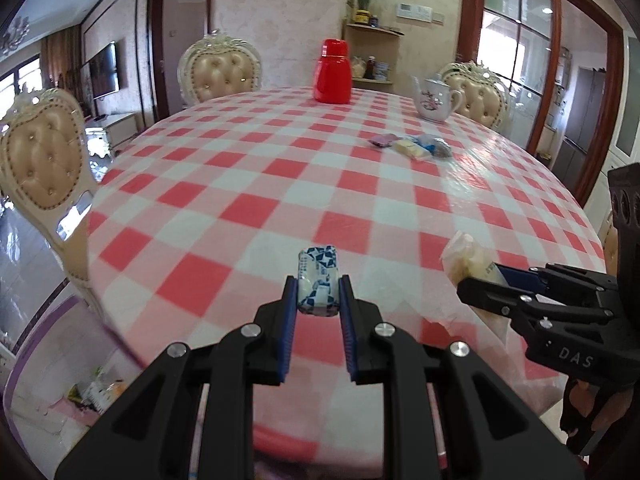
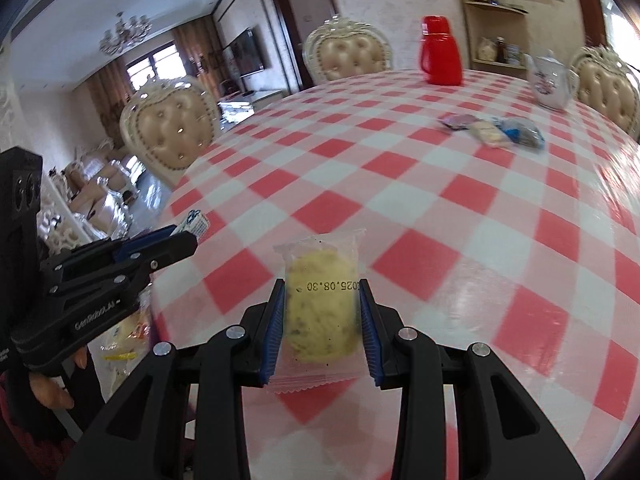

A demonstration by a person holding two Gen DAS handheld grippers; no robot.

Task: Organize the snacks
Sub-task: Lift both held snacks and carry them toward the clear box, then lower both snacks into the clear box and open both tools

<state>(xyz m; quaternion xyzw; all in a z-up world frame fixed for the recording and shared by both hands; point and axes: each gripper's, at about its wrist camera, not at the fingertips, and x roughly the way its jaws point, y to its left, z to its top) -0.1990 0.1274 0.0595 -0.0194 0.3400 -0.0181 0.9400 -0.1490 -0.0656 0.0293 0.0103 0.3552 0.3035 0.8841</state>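
My left gripper (image 1: 319,286) is shut on a blue-and-white wrapped snack (image 1: 318,280), held above the near edge of the red-checked table (image 1: 248,168). My right gripper (image 2: 322,294) is shut on a clear packet with a yellow round cookie (image 2: 320,308), also above the near part of the table. Each gripper shows in the other's view: the right (image 1: 476,280) at the right side, the left (image 2: 188,234) at the left side. A small pile of wrapped snacks (image 1: 412,146) lies far right on the table; it also shows in the right wrist view (image 2: 494,130).
A red thermos (image 1: 333,72) and a white floral teapot (image 1: 436,98) stand at the table's far side. Padded chairs (image 1: 222,70) ring the table. More packets lie below the table edge at the left in the right wrist view (image 2: 124,336).
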